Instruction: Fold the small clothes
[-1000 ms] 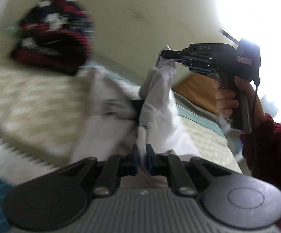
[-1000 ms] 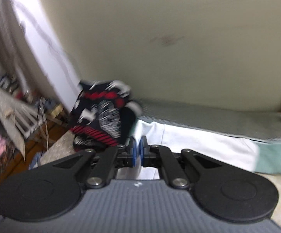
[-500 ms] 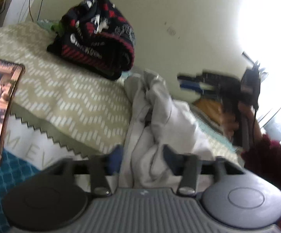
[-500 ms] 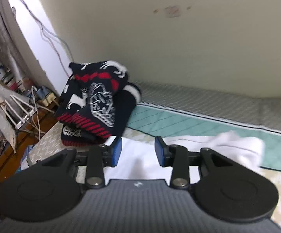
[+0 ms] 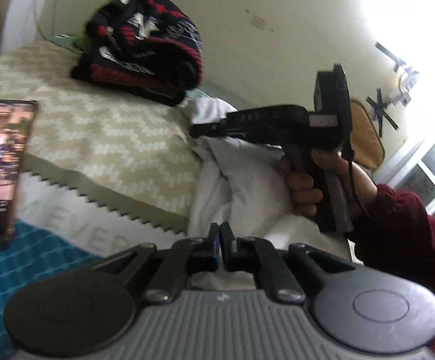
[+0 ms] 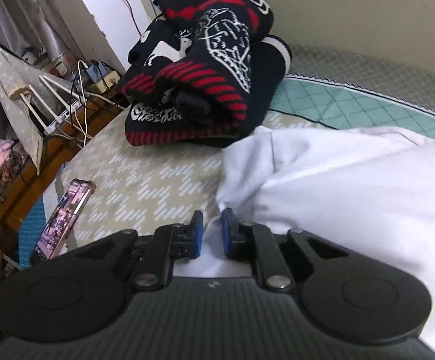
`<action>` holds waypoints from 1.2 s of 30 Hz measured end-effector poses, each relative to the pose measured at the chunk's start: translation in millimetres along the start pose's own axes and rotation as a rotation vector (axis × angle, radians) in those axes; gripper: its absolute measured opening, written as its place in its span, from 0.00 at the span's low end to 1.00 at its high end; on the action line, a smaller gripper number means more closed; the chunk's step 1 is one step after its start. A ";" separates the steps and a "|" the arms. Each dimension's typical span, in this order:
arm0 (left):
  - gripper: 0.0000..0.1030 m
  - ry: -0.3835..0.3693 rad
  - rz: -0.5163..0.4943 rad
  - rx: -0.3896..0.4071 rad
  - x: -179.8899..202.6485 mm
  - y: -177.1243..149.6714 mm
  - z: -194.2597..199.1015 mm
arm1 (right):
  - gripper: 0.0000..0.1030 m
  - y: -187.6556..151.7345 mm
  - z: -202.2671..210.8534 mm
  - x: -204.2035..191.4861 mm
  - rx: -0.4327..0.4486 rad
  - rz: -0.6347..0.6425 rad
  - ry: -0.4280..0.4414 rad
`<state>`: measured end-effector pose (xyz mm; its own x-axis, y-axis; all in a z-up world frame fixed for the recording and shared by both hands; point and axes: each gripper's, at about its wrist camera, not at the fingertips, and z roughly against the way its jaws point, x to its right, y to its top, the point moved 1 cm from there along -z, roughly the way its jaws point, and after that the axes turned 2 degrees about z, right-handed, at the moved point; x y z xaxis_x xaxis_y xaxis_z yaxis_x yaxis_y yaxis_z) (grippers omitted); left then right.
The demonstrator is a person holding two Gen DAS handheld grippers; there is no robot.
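A white garment [image 5: 247, 180] lies crumpled on the bed, also in the right wrist view [image 6: 322, 186]. My left gripper [image 5: 219, 237] has its pads pressed together at the garment's near edge; I cannot see cloth between them. My right gripper [image 6: 211, 229] is open, its pads either side of a bunched fold of the white garment. In the left wrist view the right gripper [image 5: 196, 130] hovers just above the garment, held by a hand in a dark red sleeve.
A folded black, red and white knit sweater [image 6: 205, 72] lies on the zigzag-patterned bedcover [image 6: 157, 174] by the wall. A phone [image 6: 64, 216] with a lit screen lies near the bed's edge. A cluttered side table [image 6: 67, 102] stands left.
Both grippers let go of the lifted white garment, which dropped in a heap. My left gripper then shut again low at its edge; my right came down, partly open, over a fold.
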<state>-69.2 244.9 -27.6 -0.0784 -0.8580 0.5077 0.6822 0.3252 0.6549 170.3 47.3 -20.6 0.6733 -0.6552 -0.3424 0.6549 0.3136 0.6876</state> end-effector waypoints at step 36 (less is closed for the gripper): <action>0.81 0.179 -0.486 -0.074 97.2 170.3 -186.8 | 0.65 -22.9 153.8 163.8 0.318 -0.325 -0.107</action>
<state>175.2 142.6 28.7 -0.2773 -0.9596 0.0471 0.6483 -0.1508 0.7463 212.8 -172.8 6.0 0.4004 -0.7571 -0.5163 0.6770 -0.1354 0.7235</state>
